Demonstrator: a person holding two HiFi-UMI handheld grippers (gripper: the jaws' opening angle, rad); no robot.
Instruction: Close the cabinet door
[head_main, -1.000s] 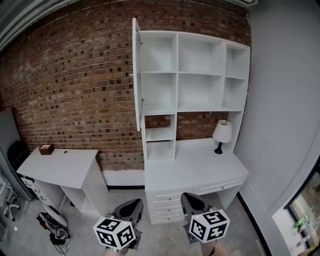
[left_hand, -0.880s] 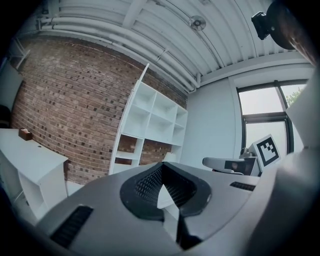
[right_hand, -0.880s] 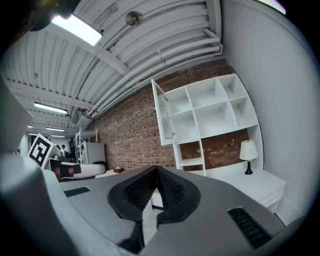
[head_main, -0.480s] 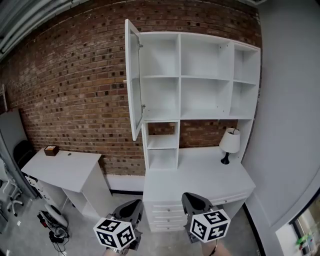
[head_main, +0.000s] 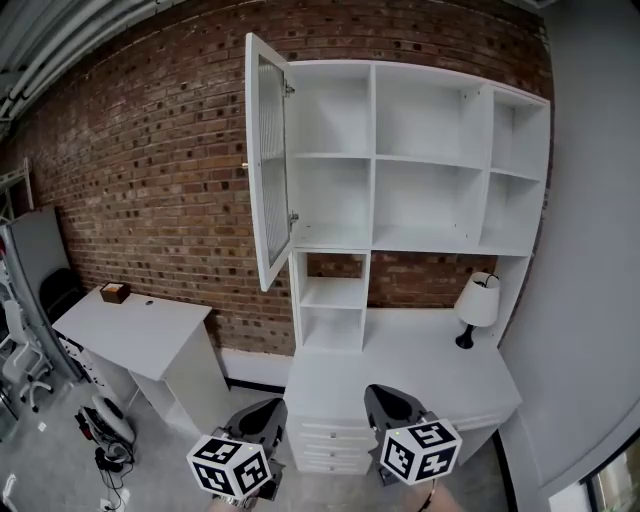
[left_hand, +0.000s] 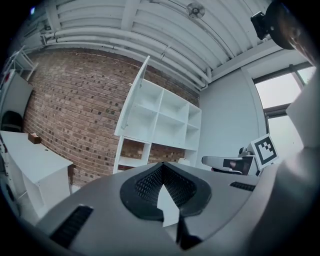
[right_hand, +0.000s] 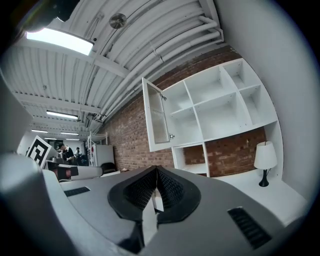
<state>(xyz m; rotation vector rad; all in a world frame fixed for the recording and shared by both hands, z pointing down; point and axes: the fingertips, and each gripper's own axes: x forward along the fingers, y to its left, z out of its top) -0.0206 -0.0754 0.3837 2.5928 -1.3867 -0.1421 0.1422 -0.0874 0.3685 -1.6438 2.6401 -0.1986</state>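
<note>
At the bottom of the head view, your left gripper (head_main: 262, 412) and right gripper (head_main: 386, 402) sit side by side, low in front of the counter (head_main: 430, 370), each with its marker cube turned toward you. That view does not let you read the jaws. Each gripper's own view does: both pairs are pressed together at the tips, with nothing between them.

The cabinet door (head_main: 268, 165) is up at the left end of the white cabinet (head_main: 430, 150). It is hinged on the outer side of the upper left compartments and swung well out, roughly square to the cabinet front. Neither gripper touches it; it stands well apart from them and higher.

Only the head view gives you the drawers (head_main: 322, 440) under the counter and the floor. It also shows most plainly the smaller counter (head_main: 140, 330) against the brick wall (head_main: 150, 150), with a brown box (head_main: 115, 292) at its back corner.

Your right gripper view shows the door's glazed face and the knob on its free edge, which the left gripper view does not. It also takes in the lamp (head_main: 479, 303) on the counter, a lit ceiling panel (right_hand: 60, 42) and people (right_hand: 67, 150) far off at the left.

Your left gripper view catches the door nearly edge-on, as a thin slanted board. It alone shows the window (left_hand: 285, 95) at the right.
</note>
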